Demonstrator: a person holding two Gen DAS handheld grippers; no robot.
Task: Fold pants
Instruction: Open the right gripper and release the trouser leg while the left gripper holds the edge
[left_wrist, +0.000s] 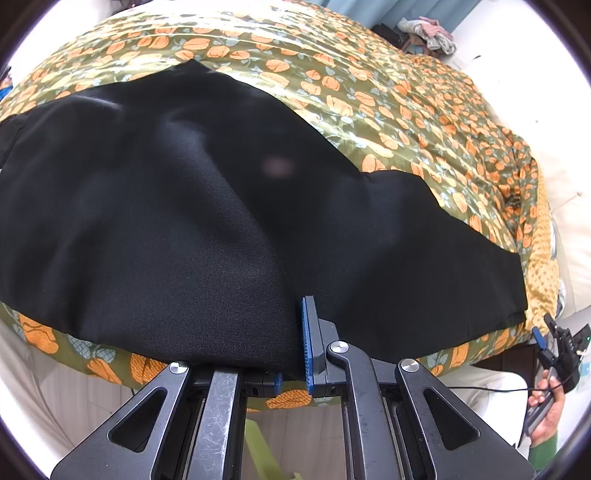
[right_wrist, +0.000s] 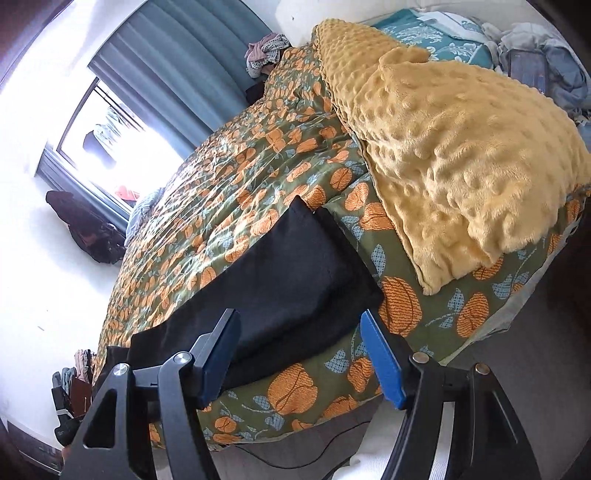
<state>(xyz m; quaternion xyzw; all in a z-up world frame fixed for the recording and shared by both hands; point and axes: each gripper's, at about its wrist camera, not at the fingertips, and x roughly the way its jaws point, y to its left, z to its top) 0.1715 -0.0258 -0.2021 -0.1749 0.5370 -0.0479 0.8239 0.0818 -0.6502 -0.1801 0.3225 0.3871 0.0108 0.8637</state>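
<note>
Black pants (left_wrist: 166, 206) lie spread across a bed with an orange-flowered green quilt (left_wrist: 332, 74). My left gripper (left_wrist: 293, 354) is at the near edge of the bed, shut on a fold of the pants near their middle seam; the left finger is hidden under the cloth. In the right wrist view the end of the pants (right_wrist: 291, 277) lies near the bed's front edge. My right gripper (right_wrist: 299, 354) is open just in front of it, its blue pads (right_wrist: 380, 358) apart and holding nothing. It also shows in the left wrist view (left_wrist: 557, 347), off the bed's right end.
A yellow dotted blanket (right_wrist: 454, 147) lies folded back on the quilt to the right of the pants. Loose clothes (right_wrist: 266, 51) are piled at the far side by blue curtains (right_wrist: 177, 74). A window (right_wrist: 110, 129) and a dark bag (right_wrist: 88, 229) are at the left.
</note>
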